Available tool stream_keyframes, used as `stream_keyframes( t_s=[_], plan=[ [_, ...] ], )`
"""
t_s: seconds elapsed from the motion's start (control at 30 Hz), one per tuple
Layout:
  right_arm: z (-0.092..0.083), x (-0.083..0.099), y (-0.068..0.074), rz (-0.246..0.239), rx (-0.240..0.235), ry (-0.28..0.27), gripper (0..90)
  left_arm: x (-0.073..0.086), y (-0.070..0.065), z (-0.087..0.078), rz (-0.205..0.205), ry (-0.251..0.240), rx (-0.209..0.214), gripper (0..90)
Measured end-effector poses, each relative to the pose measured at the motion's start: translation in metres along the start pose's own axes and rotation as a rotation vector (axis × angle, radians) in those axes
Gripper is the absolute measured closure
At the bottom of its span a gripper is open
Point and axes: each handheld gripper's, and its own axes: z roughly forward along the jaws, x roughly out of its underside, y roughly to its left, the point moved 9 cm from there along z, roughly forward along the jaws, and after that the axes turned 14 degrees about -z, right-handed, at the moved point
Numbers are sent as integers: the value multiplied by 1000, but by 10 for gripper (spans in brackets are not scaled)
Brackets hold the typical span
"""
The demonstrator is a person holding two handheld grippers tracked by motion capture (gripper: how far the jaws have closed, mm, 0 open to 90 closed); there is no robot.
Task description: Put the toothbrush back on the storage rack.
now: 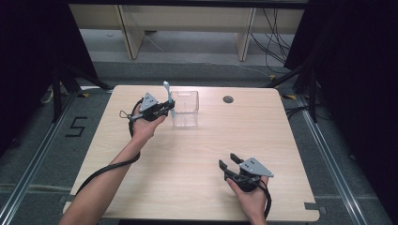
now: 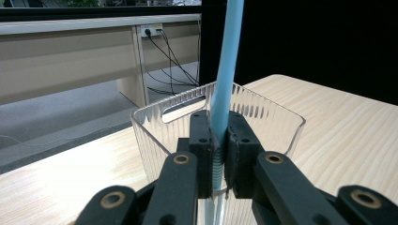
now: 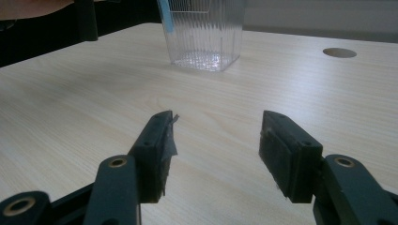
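The left gripper (image 1: 165,108) clamps a blue stick (image 2: 225,84), perhaps a straw, upright beside the clear bin (image 1: 186,108) near the table's (image 1: 141,178) far edge, seemingly ready to drop it in. The right gripper (image 1: 227,161) rests open, empty, near the front edge.

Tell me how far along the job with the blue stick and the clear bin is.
Done: the left gripper is clamped on the light blue stick, lifted off the table beside the clear bin. In hand: holding it upright at the bin's near wall. Left: getting it inside. The right gripper rests open, empty.
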Motion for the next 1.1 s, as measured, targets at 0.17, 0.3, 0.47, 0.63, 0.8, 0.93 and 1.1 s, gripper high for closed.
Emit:
stream_keyframes(
  t_s=[0.17,0.3,0.47,0.63,0.8,0.93,1.1],
  plan=[
    [0,0,1,11,-4,1,458,2,1,1,-3,4,-3,819],
    [1,0,0,-9,-1,-14,457,3,1,1,-2,7,-4,818],
    [2,0,2,8,-10,-10,456,6,2,2,-4,21,-9,816],
    [2,0,1,3,-10,-12,456,7,2,2,-5,28,-15,814],
    [2,0,2,8,-10,-9,455,8,3,3,-7,35,-18,813],
    [2,0,2,8,-13,-9,455,8,3,3,-13,37,-17,808],
    [2,0,1,-8,-4,-10,455,7,3,3,-9,38,-20,800]
  ],
)
